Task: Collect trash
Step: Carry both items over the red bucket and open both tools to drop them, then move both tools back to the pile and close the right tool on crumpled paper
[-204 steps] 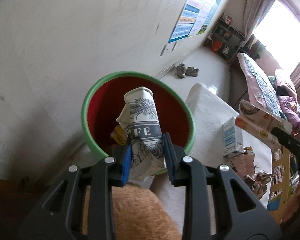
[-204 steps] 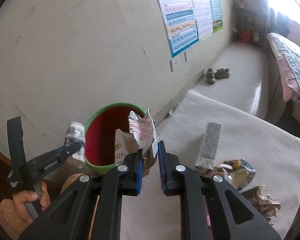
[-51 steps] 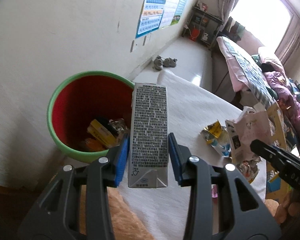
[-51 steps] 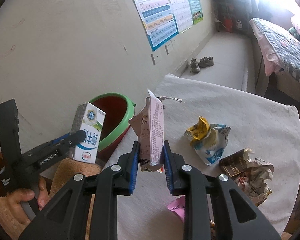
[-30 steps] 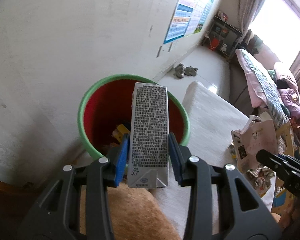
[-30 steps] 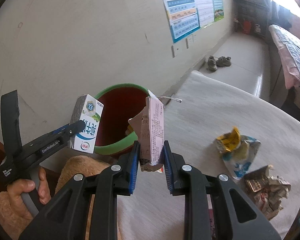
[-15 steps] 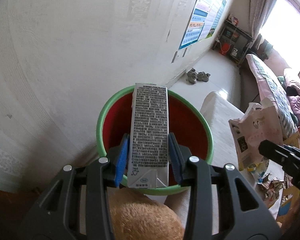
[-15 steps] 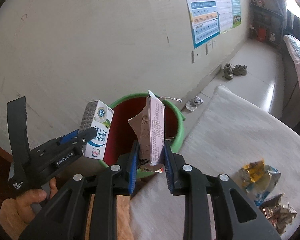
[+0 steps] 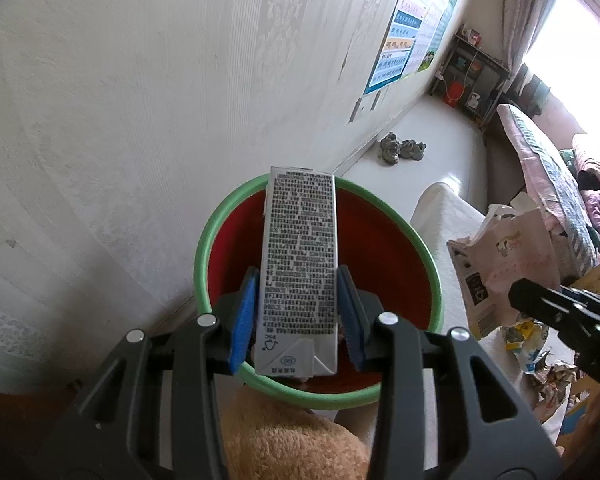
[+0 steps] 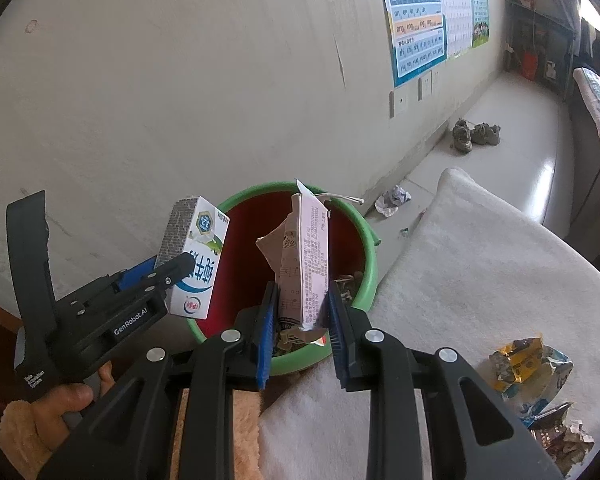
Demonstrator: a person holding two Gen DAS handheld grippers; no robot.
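The red bin (image 10: 362, 280) sits by the wall; above it the left gripper (image 9: 298, 316) clenches a milk carton (image 9: 300, 272) (light, stiff; hold its flat sides); the right gripper (image 10: 300, 320) clamps 1 crushed pink carton (image 10: 304, 264), soft, flimsy.

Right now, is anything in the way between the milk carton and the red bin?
Nothing visible. The white milk carton held by the left gripper hangs over the open green-rimmed red bin, with only trash at the bottom.
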